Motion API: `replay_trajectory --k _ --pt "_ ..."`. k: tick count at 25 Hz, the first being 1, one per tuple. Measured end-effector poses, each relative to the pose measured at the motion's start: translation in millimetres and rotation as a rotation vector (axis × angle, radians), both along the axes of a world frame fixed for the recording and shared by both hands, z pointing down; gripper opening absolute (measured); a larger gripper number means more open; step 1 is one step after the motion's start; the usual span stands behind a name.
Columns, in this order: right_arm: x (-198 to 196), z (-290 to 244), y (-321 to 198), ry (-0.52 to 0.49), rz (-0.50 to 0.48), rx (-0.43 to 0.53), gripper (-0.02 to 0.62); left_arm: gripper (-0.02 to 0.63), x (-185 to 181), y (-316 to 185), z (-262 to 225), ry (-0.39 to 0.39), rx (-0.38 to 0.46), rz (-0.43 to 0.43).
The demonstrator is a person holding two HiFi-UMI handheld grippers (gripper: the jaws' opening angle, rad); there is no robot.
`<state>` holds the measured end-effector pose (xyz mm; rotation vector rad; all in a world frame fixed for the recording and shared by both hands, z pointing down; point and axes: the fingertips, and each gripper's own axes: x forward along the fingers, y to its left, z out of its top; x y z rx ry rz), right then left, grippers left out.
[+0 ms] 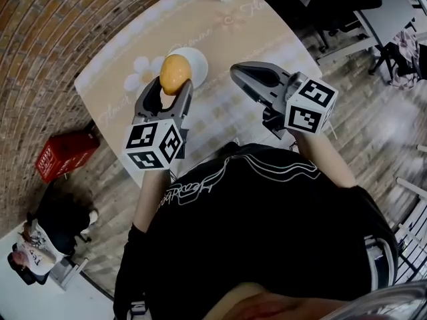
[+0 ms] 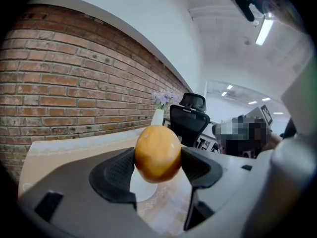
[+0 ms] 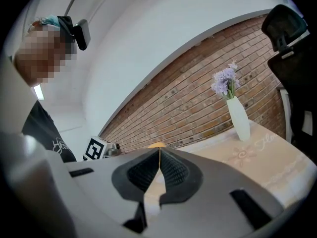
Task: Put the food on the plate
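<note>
Head view steeply down; gripper views along jaws (sharing table (image 1: pixel 267 45)).

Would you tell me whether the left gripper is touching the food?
Touching. The left gripper view shows the left gripper with both jaws pressed against the sides of the food.

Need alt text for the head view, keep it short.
The left gripper holds a round orange-yellow food item between its jaws over a white plate on a beige patterned table. The right gripper, jaws together and empty, hovers to its right. The person's black shirt fills the bottom.
</note>
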<state>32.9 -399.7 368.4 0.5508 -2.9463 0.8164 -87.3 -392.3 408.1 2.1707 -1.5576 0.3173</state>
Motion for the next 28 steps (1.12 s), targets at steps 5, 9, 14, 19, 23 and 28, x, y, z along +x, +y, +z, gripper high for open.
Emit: replay_trajectory --k 5,9,14,19,23,28 --pt "2.2 15.9 -12.2 0.010 -0.005 -0.028 -0.003 0.293 -4.1 -14.9 34.9 -0.064 -0.042 -0.013" --pt "3.0 28.3 -22.7 0.020 -0.007 -0.050 -0.003 0.293 -6.0 -28.0 60.1 -0.084 -0.073 -0.017" --pt "1.0 46.1 -32.7 0.038 -0.014 -0.076 -0.003 0.293 -8.6 -44.2 87.1 -0.071 -0.091 -0.012" --pt "-1.0 65.3 -39.4 0.056 -0.021 -0.104 -0.003 0.293 -11.3 -53.5 117.1 -0.092 -0.133 -0.008" --pt "-1.5 75.4 -46.0 0.067 -0.019 -0.125 -0.003 0.293 -14.2 -57.8 134.6 -0.109 -0.165 -0.004" --pt "-2.5 80.7 -54.6 0.081 -0.021 -0.136 -0.003 0.293 -16.0 -60.6 149.8 -0.107 -0.196 -0.007"
